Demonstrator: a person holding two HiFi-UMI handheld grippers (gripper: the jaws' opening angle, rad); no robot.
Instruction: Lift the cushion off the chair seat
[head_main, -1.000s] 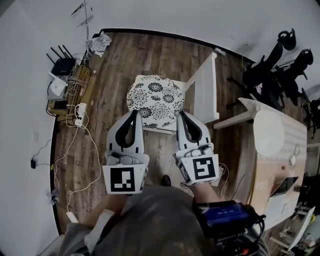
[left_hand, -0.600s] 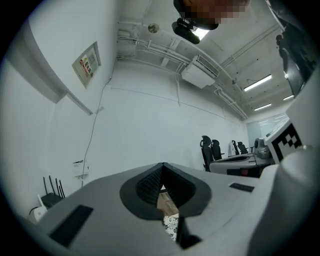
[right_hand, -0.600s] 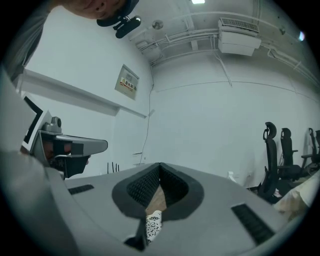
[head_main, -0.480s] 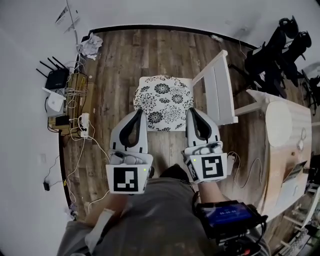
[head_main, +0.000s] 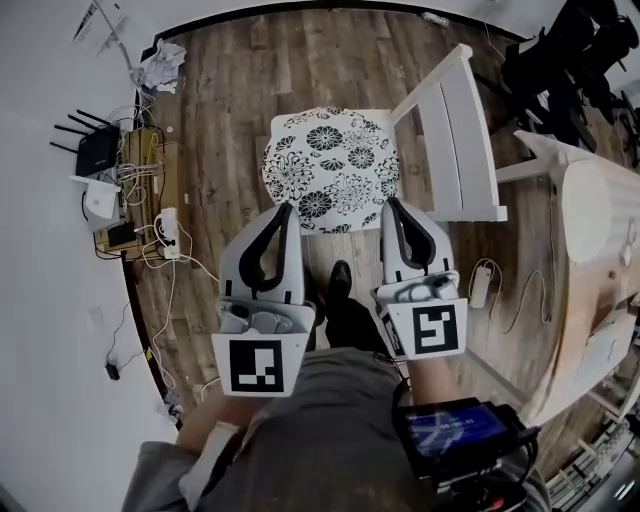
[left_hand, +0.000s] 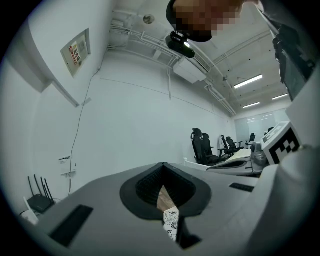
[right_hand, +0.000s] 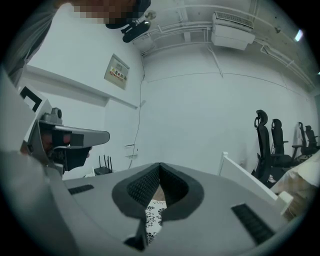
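Black-and-white floral cushion (head_main: 330, 170) on a white chair (head_main: 455, 150), left gripper (head_main: 285, 210) and right gripper (head_main: 393, 204) at its near edge, both closed tight, holding nothing.

Left tool (head_main: 284, 208) and right tool (head_main: 392, 203) nearer the cushion (head_main: 331, 165)

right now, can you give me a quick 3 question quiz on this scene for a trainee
1. True or false: the cushion lies on the chair seat.
2. The left claw and right claw are: A both open, B both shut, C one open, one shut.
3. In the head view, on which side of the cushion does the chair back stand?
Key: 1 true; 2 B; 3 right.
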